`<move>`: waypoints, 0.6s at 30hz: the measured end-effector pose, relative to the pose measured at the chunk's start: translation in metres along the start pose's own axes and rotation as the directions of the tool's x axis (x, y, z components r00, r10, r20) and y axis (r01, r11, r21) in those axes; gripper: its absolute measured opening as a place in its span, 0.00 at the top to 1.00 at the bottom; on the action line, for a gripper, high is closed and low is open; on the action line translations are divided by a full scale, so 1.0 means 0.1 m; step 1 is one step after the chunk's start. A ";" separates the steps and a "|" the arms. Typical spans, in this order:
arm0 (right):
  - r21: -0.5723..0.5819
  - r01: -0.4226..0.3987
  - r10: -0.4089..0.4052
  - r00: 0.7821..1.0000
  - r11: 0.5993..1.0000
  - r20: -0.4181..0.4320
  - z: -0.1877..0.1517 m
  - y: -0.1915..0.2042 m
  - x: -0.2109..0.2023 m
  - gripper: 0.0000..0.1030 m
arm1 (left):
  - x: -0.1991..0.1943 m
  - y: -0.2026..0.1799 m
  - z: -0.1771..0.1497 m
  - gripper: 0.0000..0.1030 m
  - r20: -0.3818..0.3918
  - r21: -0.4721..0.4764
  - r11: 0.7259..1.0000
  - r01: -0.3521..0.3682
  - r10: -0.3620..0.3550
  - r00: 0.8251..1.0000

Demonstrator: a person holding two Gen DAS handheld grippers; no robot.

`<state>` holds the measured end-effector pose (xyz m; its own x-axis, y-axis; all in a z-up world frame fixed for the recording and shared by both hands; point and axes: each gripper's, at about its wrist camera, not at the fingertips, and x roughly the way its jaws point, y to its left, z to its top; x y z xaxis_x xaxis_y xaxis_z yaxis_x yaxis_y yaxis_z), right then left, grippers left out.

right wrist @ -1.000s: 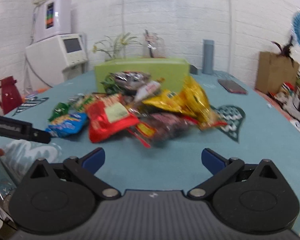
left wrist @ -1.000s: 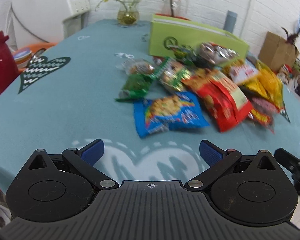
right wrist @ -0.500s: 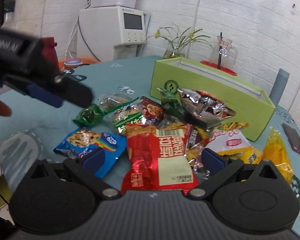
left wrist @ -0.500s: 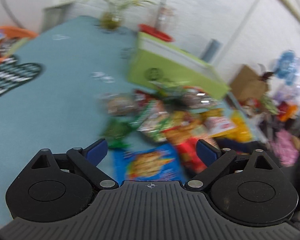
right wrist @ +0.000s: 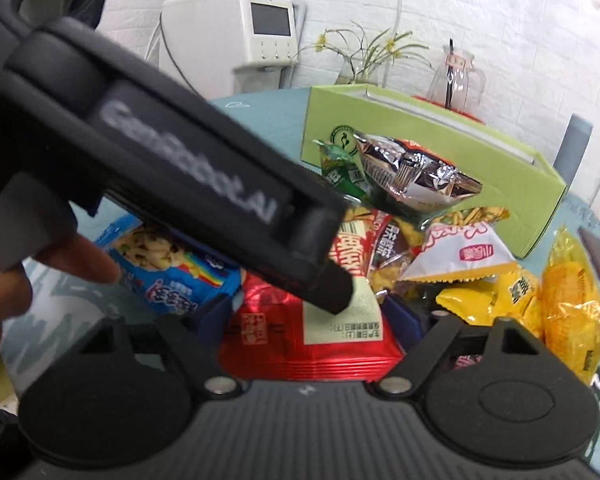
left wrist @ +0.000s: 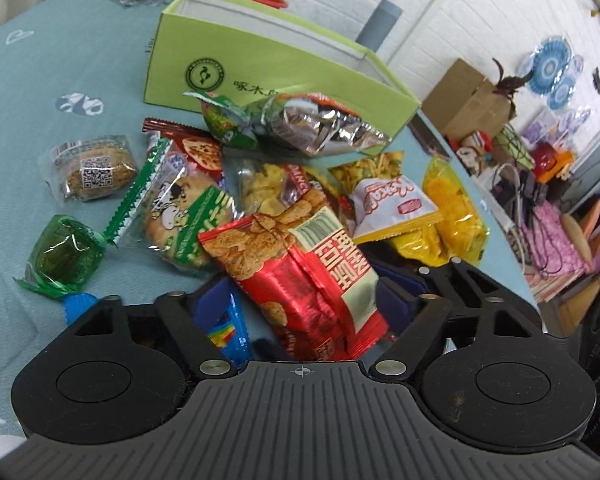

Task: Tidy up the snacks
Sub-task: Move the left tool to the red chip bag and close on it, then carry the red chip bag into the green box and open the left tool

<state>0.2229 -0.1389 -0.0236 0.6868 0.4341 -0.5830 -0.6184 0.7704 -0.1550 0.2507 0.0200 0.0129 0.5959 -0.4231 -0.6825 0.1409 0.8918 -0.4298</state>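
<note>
Straddling the red snack bag (left wrist: pixel 300 280) at the lower centre of both views, the left gripper (left wrist: pixel 302 304) and right gripper (right wrist: pixel 310 320) each have their blue fingers spread wide on either side of it, not visibly pinching. The bag lies on the teal bench (left wrist: pixel 60 80) at the near edge of the snack pile, beside a blue cookie packet (right wrist: pixel 172 268). Behind the pile, at upper centre, stands the open green box (left wrist: pixel 260 68). The left gripper's black body crosses the upper left of the right view.
</note>
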 end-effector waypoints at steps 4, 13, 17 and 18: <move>0.013 -0.037 0.036 0.999 0.999 0.007 -0.07 0.11 -0.18 0.27 | -0.07 0.05 -0.13 0.64 -0.045 0.001 0.998 0.058 -0.058 0.997; 0.119 -0.045 0.046 0.999 0.992 0.000 -0.23 0.07 -0.31 0.21 | -0.07 -0.10 -0.26 0.39 -0.051 0.105 0.993 0.046 -0.041 0.998; 0.142 -0.054 0.054 0.999 0.988 0.005 -0.22 0.04 -0.28 0.28 | -0.07 -0.13 -0.31 0.68 -0.038 0.164 0.985 0.053 -0.047 0.998; 0.137 -0.054 0.055 0.998 0.989 -0.005 -0.19 0.04 -0.27 0.30 | -0.07 -0.11 -0.30 0.74 -0.050 0.150 0.985 0.079 -0.073 0.996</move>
<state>0.1944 -0.1566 -0.0234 0.6502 0.4733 -0.5944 -0.5963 0.8027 -0.0131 0.2211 0.0084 0.0047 0.5436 -0.4943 -0.6784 0.3050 0.8693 -0.3890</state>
